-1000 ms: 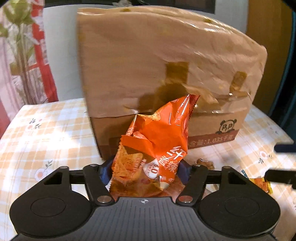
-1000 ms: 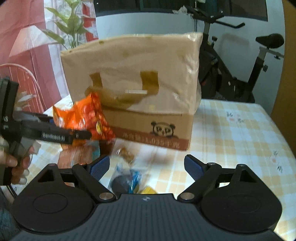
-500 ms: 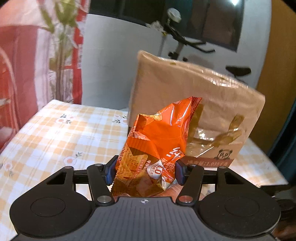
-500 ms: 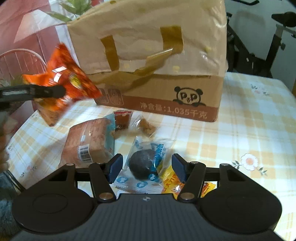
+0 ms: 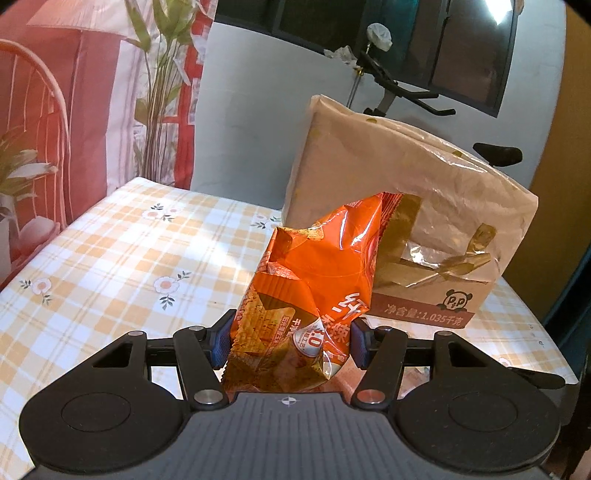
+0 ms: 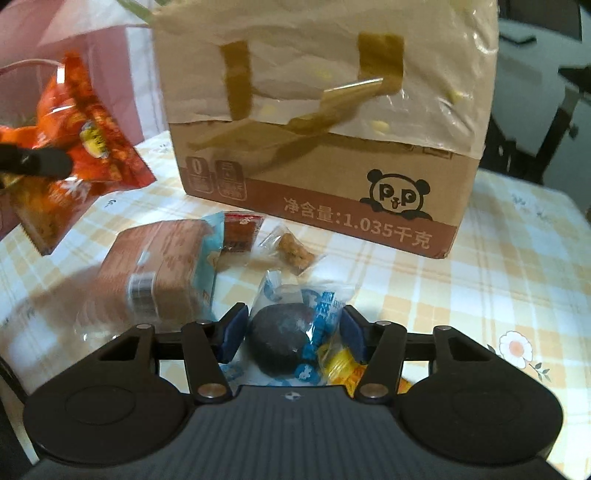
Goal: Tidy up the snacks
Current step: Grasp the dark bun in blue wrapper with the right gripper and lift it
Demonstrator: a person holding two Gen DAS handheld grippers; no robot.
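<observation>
Carried up and away from the cardboard box [image 5: 413, 221], the orange snack bag [image 5: 314, 288] now hangs above the checked tablecloth [image 5: 110, 258], pinched between the left gripper's [image 5: 290, 341] pads. Lowered since then, the right gripper [image 6: 291, 332] is closing around a dark round snack in a blue-and-clear wrapper [image 6: 288, 332] lying before the box.

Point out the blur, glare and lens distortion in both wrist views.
Left wrist view: sharp, with glare on the orange snack bag and the window; the fisheye bows the checked table edge and darkens the corners. Right wrist view: motion blur smears the brown packet and the cardboard box; the dark round snack looks sharper.
</observation>
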